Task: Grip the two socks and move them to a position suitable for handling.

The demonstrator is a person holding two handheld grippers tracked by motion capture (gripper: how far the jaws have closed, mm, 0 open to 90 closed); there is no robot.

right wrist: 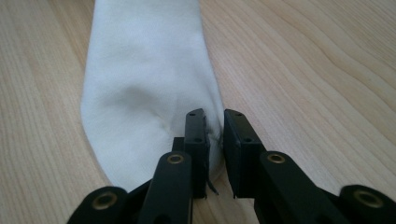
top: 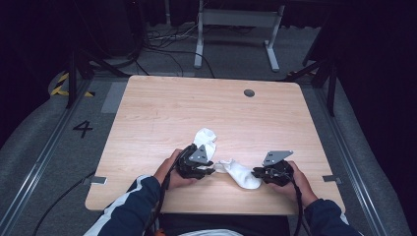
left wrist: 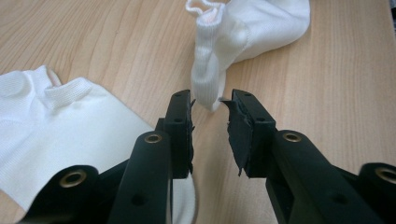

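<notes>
We pinched the near sock's (top: 243, 175) toe with our right gripper (top: 259, 172); our left gripper (top: 212, 170) gaped at its cuff. The floor (top: 98, 105) read "4" (top: 82, 129).

Surface: light wooden table (top: 162, 108) is carrying two socks.
Lying on it: far sock (top: 205, 137), near sock (top: 242, 174).

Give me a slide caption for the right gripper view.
Right gripper pinching the toe edge of a white sock on the wooden table.
</notes>
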